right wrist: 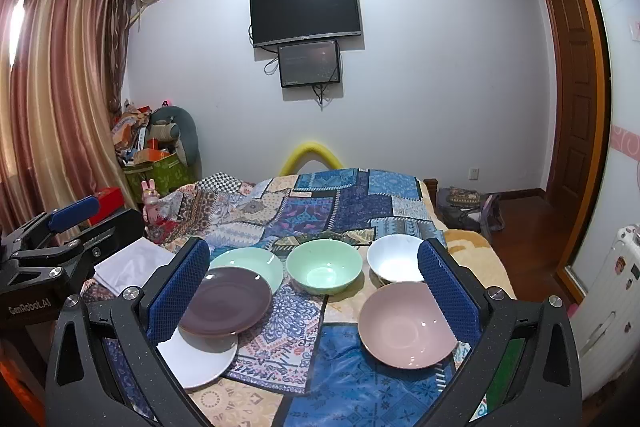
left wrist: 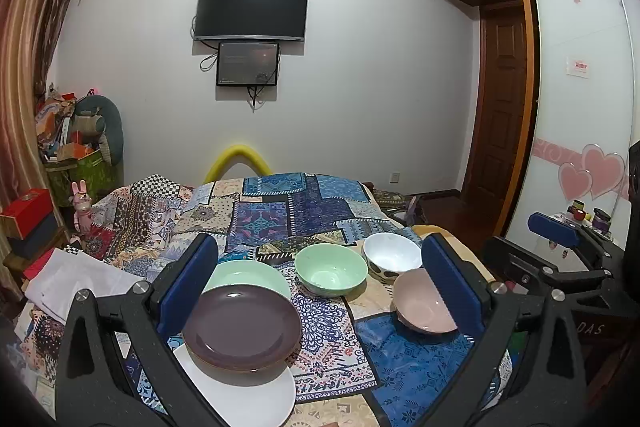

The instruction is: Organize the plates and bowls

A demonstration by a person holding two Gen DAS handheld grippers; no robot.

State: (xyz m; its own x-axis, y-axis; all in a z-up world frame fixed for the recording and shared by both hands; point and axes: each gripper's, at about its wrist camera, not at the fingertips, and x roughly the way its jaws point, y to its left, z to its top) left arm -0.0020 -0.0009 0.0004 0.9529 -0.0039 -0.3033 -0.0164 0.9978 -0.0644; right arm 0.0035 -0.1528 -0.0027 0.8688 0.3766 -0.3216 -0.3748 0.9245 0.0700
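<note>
From the left wrist view, the left gripper (left wrist: 320, 283) stands with its blue-padded jaws spread wide and nothing between the pads — it hangs above a bed covered by a patchwork cloth (left wrist: 280, 211). Near the bed's near-left corner three plates overlap: a purple plate (left wrist: 242, 327) lies on a white plate (left wrist: 248, 395) below it and partly over a pale green plate (left wrist: 248, 275) behind it. Toward the middle sits a green bowl (left wrist: 331, 269), and to its right a white bowl (left wrist: 390, 255) with dark spots on its outside; a pink bowl (left wrist: 420, 303) lies just in front of the white one, near the bed's right edge, tilted toward the camera. The right gripper (left wrist: 560, 231) shows at the right border, one blue pad visible. From the right wrist view, the right gripper (right wrist: 314, 291) is likewise fully open and holds nothing. The purple plate (right wrist: 226, 301) again tops the white plate (right wrist: 200, 359) and overlaps the pale green plate (right wrist: 250, 261); the green bowl (right wrist: 324, 267) sits mid-bed, the white bowl (right wrist: 392, 259) to its right, the pink bowl (right wrist: 406, 327) nearest — partly behind the right pad. The left gripper (right wrist: 60, 227) appears at the left border, off the bed's left edge.
</note>
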